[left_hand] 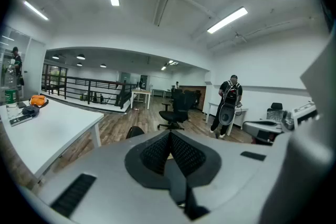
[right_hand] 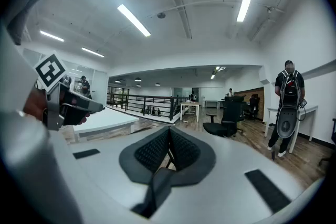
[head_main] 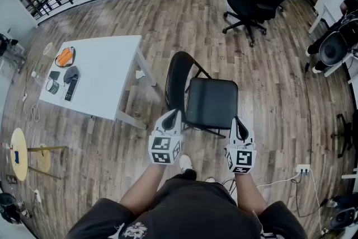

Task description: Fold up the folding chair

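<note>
Head view: black folding chair [head_main: 211, 102], tubular frame; left gripper [head_main: 174, 115], right gripper [head_main: 238, 122] clenched empty.

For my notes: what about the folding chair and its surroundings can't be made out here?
- Head view: hinges and legs of the folding chair, mostly hidden beneath its seat.
- Left gripper view: chair hidden behind left gripper, except backrest top.
- Head view: items on white table, too small.

One folding chair [head_main: 211, 102], one white table [head_main: 106, 73] — two hand-held grippers [head_main: 177, 113] [head_main: 236, 121].
</note>
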{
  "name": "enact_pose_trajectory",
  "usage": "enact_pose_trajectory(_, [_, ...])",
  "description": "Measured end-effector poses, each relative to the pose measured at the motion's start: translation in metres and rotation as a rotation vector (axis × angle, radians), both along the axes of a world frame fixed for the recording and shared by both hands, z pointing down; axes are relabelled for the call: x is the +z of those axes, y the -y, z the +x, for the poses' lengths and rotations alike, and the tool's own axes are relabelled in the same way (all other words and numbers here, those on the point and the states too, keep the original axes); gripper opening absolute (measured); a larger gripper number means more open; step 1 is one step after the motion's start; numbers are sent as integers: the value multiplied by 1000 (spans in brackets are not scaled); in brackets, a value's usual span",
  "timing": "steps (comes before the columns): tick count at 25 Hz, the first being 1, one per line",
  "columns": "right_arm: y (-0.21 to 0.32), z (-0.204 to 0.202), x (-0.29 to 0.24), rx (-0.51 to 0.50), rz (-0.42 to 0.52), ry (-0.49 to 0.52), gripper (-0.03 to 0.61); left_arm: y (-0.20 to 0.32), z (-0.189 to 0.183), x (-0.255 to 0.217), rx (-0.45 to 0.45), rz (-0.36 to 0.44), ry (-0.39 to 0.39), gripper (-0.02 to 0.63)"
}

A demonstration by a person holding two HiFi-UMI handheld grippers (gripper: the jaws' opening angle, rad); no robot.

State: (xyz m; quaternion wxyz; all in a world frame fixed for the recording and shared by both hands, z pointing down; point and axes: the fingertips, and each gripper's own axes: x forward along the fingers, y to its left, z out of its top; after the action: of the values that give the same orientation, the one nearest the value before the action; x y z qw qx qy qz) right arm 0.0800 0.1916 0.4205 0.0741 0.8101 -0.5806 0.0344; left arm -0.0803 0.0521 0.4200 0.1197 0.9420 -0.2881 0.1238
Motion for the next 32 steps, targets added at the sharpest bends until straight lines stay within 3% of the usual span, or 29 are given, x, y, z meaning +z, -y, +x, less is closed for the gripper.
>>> enact_pose_trajectory(3, [26, -11, 5, -7, 3, 8, 14, 29, -10, 11, -9, -13, 37, 5])
enact_pose_trajectory(10, [54, -17, 19, -4, -42, 32, 14, 67, -8, 22, -3, -30, 46, 5])
enact_pose_trajectory(21, [86, 16, 69, -11, -109, 92, 14, 122, 13, 63, -66, -59, 163, 5])
enact_pose_trajectory(27, [121, 50, 108, -41, -149, 147, 14, 161, 16, 100, -153, -48, 314, 9])
enact_pose_trajectory(30, [122, 67, 138, -62, -193, 197, 14, 173, 15, 123, -187, -89, 386, 125])
enact_pose_trajectory(32, [124, 82, 156, -64, -220, 216, 14, 183, 19, 135, -201, -106, 419, 145])
